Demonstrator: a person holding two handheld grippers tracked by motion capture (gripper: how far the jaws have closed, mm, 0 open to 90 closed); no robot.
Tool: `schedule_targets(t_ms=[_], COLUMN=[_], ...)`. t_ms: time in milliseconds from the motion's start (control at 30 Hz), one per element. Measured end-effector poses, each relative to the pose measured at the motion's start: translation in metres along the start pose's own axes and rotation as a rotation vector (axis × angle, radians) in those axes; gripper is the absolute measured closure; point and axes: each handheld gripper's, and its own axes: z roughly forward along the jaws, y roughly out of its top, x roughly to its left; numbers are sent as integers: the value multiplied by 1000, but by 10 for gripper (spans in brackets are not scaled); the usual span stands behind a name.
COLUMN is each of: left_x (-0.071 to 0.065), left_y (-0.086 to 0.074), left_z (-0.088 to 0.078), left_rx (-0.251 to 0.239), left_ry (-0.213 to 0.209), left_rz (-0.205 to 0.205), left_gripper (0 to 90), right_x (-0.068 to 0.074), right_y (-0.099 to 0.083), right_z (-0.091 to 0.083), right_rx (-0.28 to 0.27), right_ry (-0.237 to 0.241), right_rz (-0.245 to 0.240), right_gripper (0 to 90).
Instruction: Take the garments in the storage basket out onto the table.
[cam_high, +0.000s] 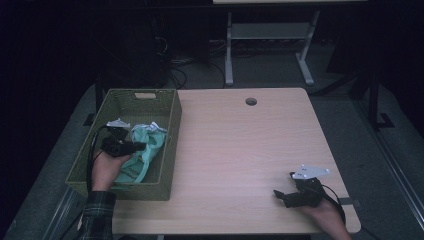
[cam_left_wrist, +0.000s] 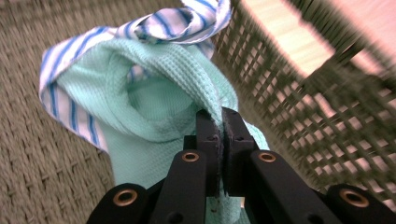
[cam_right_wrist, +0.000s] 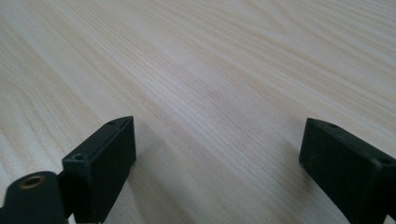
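We've got the left gripper (cam_left_wrist: 221, 122) clamped on a fold of the mint towel (cam_left_wrist: 154, 98) inside the woven basket (cam_high: 113, 102); right gripper (cam_right_wrist: 217, 140) spread wide over the surface (cam_high: 240, 150). A thin pinch could slip, or the towel may snag on the basket wall.

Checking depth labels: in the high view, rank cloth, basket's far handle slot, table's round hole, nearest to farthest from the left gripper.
1. Mint cloth: pinched in the left gripper, inside the basket.
2. Handle slot: basket's far wall, beyond the gripper.
3. Round hole: on the table, far side, to the right.
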Motion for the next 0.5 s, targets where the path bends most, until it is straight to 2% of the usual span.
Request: schedule_targets(t_ms=[67, 267, 300, 400, 500], left_x=[2, 2, 2, 3, 4], left_y=[0, 3, 3, 4, 5], left_z=[-5, -19, -19, -28, -32], left_rx=[-36, -119, -119, -173, -191], left_ry=[-15, -17, -17, -43, -40], left_rz=[-19, -24, -24, -41, -32], left_gripper=[872, 875, 875, 876, 876], right_x=[0, 0, 0, 0, 0], right_y=[0, 0, 0, 0, 0], right_z=[0, 0, 0, 0, 0], right_rx=[1, 0, 0, 1, 1], right_ry=[0, 1, 1, 1, 0], right_rz=[0, 4, 4, 2, 4], right_gripper=[103, 103, 103, 103, 103])
